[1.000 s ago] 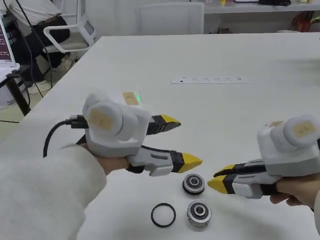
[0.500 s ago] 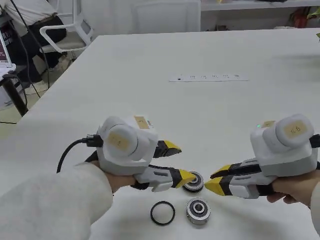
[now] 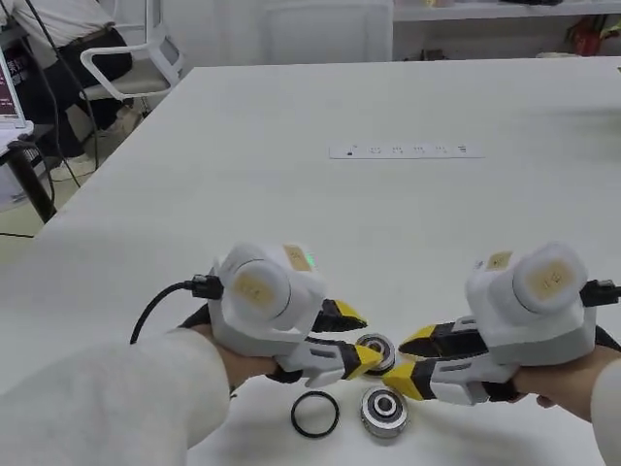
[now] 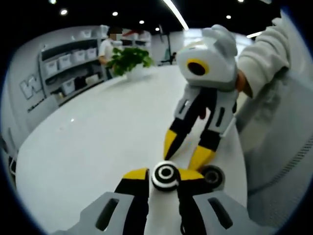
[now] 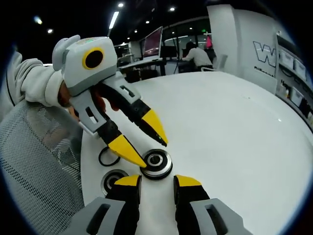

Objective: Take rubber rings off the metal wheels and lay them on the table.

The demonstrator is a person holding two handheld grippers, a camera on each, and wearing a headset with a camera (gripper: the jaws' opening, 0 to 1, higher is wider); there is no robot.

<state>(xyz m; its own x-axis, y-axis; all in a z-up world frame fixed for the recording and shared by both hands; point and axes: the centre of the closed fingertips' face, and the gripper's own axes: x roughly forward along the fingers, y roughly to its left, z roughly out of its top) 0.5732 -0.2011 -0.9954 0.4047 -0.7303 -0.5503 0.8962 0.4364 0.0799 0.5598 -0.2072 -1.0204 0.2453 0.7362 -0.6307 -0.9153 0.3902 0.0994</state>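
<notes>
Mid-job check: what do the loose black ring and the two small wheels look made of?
Thin black ring: matte, no glint, likely rubber. Nearer small round wheel: shiny silvery rim, apparently bare metal. Farther small round wheel: bright hub, dark outer band, probably rubber still on.

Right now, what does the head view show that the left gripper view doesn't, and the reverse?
Head view adds a loose rubber ring on the table and a white strip farther out. Left gripper view adds a potted plant and shelves. Both show the left tool, the right tool, the wheel between them and the second wheel.
</notes>
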